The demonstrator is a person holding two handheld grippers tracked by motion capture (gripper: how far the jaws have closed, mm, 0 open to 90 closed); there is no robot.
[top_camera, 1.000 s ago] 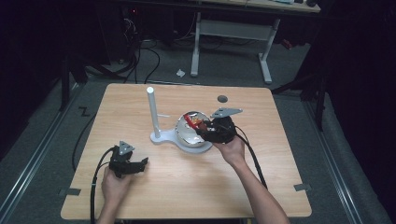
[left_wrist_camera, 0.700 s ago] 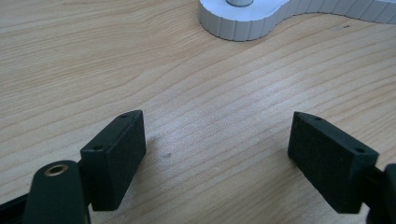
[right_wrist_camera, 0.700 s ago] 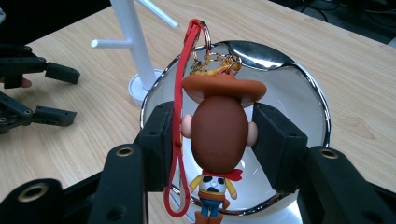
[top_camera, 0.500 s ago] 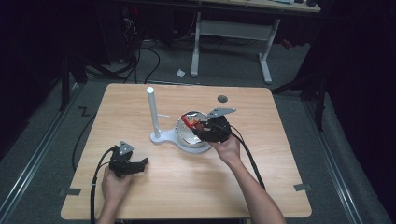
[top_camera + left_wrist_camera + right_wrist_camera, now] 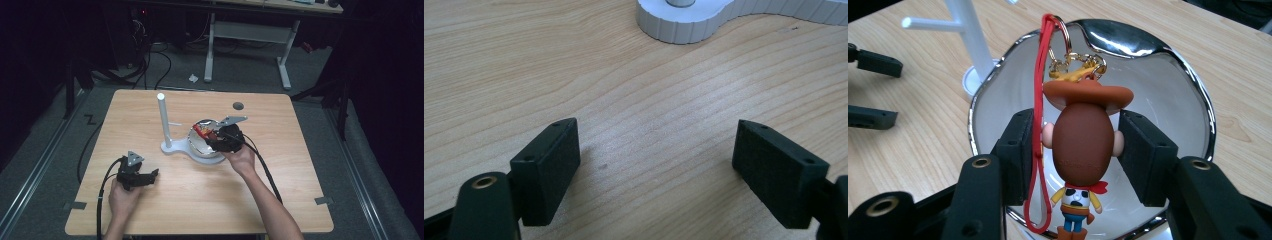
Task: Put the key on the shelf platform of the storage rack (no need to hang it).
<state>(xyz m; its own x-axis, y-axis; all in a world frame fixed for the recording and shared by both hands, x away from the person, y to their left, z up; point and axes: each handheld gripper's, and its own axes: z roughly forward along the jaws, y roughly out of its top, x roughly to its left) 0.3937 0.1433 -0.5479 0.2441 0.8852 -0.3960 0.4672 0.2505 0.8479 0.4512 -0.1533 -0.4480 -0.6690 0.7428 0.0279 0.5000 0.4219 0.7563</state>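
While the wooden surface (image 5: 150, 115) has loads of bare room along its front and left edges, the action sits near the middle, where a shiny bowl (image 5: 200, 146) rests on a white stand (image 5: 167, 147) with an upright post. A small dark hole (image 5: 238, 105) marks the surface near the far edge, well apart from everything.

Right tool (image 5: 1083, 155) is clenched on a cowboy figure keychain (image 5: 1082, 145), pads squeezing both sides of its brown head, right over the bowl's hollow. Its hat points toward the far rim, the little body hangs near the tool's base, and a red strap (image 5: 1038, 125) plus gold chain run along beside it. That hand reaches in from the front right with the forearm angled across the surface.

Left tool (image 5: 656, 160) is released, pads wide apart with just bare wood between them, low over the surface near the front left corner, aimed at the stand's base.
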